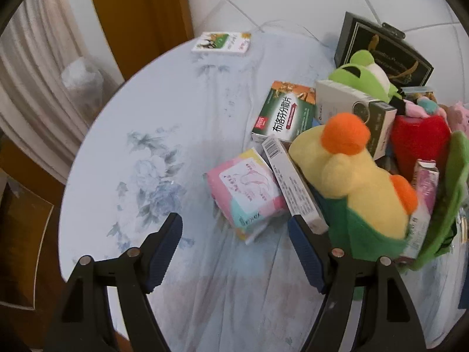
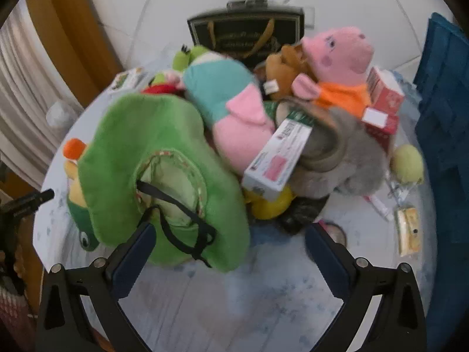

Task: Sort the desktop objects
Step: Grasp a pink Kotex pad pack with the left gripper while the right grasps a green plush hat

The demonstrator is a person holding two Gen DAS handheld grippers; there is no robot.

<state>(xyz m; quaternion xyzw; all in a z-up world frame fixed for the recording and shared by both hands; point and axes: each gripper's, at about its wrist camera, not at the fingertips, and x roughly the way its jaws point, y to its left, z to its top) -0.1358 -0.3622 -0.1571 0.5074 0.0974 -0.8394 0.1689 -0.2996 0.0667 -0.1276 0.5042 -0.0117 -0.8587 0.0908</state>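
Observation:
A round table (image 1: 152,135) with a pale floral cloth holds a heap of toys and boxes. In the left wrist view my left gripper (image 1: 234,228) is open and empty, just short of a pink and teal packet (image 1: 249,190). A grey barcode box (image 1: 290,182) and a yellow plush with orange tufts (image 1: 351,170) lie to its right, a green medicine box (image 1: 285,111) beyond. In the right wrist view my right gripper (image 2: 230,239) is open and empty, above the cloth before a green plush hat (image 2: 164,170). A pink pig plush (image 2: 340,61) and a white-pink box (image 2: 278,158) lie in the heap.
A black gift box (image 1: 381,47) stands at the table's far edge; it also shows in the right wrist view (image 2: 246,32). A small card box (image 1: 222,42) lies at the far left rim. A grey plush (image 2: 346,152), red boxes (image 2: 384,96), a yellow ball (image 2: 407,162) and a blue crate (image 2: 445,117) are at right.

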